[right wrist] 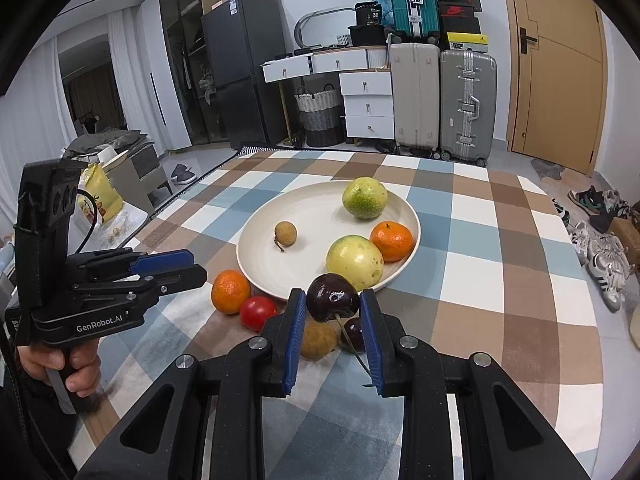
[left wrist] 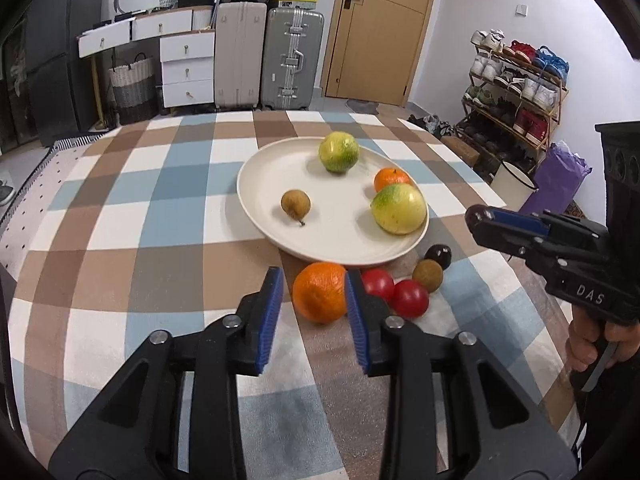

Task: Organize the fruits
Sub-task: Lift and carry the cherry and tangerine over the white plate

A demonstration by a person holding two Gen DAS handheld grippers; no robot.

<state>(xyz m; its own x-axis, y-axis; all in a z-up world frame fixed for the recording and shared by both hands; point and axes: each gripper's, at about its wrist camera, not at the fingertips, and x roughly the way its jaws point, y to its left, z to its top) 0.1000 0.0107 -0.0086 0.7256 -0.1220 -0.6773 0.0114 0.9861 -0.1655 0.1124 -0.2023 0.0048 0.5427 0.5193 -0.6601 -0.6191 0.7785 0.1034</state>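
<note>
Dark glossy cherry (right wrist: 332, 298) pinched in right hand-held gripper (right wrist: 332, 312) near cream round plate (right wrist: 260, 264), round orange (left wrist: 320, 297) between parted left hand-held gripper (left wrist: 314, 300) fingers.

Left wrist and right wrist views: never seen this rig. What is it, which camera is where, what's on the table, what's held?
There is no robot here. A person holds a two-finger tool in each hand, and each tool has a fisheye camera looking along its fingers. The left view shows the left tool open, with an orange at its tips, apparently not gripped. The right view shows the right tool shut on a dark stemmed fruit. On the checked cloth sits a white plate with four fruits. Beside it lie two red fruits, a brown one and another dark one.
</note>
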